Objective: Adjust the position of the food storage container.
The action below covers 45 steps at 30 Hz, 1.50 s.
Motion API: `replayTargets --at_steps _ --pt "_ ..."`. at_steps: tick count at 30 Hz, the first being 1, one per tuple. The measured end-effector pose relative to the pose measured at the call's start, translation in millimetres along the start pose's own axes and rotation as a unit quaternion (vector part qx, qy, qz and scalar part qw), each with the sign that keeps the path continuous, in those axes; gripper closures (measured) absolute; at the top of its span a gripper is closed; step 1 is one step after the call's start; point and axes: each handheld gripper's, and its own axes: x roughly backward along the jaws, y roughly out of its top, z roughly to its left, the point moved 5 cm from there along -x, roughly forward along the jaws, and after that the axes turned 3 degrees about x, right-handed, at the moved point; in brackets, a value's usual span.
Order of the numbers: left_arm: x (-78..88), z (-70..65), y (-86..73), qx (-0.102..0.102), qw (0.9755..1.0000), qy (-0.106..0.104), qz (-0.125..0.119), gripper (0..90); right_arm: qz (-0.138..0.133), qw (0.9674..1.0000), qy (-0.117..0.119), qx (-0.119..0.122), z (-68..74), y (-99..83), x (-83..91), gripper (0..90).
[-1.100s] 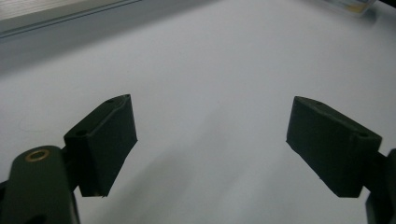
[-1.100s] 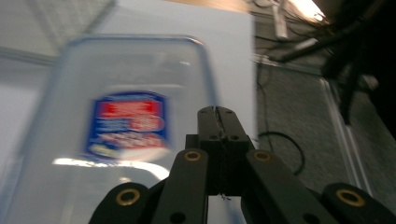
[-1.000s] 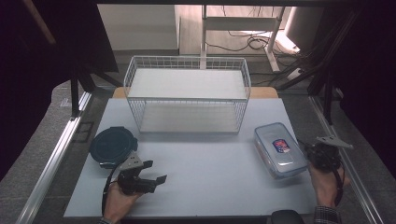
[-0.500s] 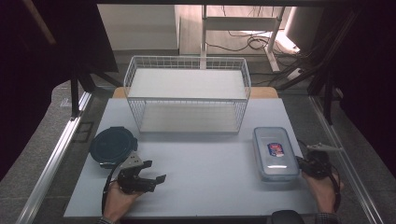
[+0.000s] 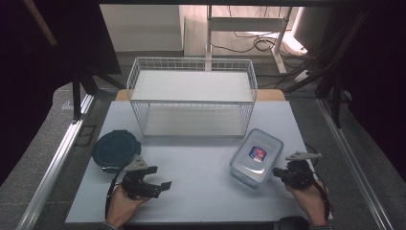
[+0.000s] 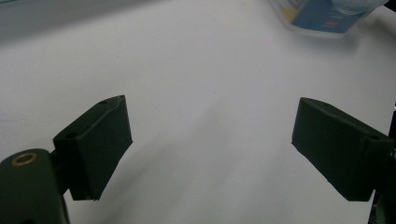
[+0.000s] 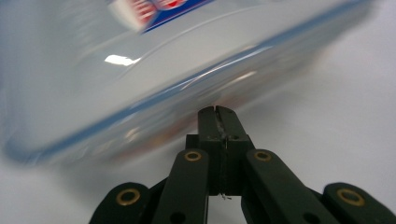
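A clear rectangular lidded container [image 5: 256,155] with a red and blue label lies skewed on the white table top [image 5: 206,201], right of centre. My right gripper [image 5: 278,173] is shut, its tips against the container's near right side. In the right gripper view the shut tips [image 7: 218,112] sit under the blurred container [image 7: 163,70] rim with nothing between them. My left gripper [image 5: 160,187] rests open at the front left. The left gripper view shows its jaws spread wide [image 6: 210,154] over bare table, with the container [image 6: 327,14] far off.
A white wire basket [image 5: 139,120] stands at the back centre of the table. A dark round lidded container [image 5: 116,148] lies at the left, just behind my left hand. Dark floor and metal rails flank the table.
My right gripper has moved left against the clear container, which has slid left and turned askew. The left gripper has stayed put.
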Motion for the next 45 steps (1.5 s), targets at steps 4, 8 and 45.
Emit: replayTargets --at_steps 4,8,45 --pt "-1.5 -0.4 -1.0 -0.004 0.9999 0.005 0.009 12.7 -0.002 0.997 0.07 0.032 36.2 8.8 -14.1 88.1" --pt "-1.4 -2.3 -1.7 -0.016 0.9997 0.013 0.014 14.4 0.003 0.9967 0.046 0.067 45.8 17.1 -17.0 88.3" --pt "-3.4 -10.3 -0.8 -0.009 0.9992 0.022 0.033 33.6 -0.015 0.9994 0.029 0.013 -0.1 51.4 -38.7 89.5"
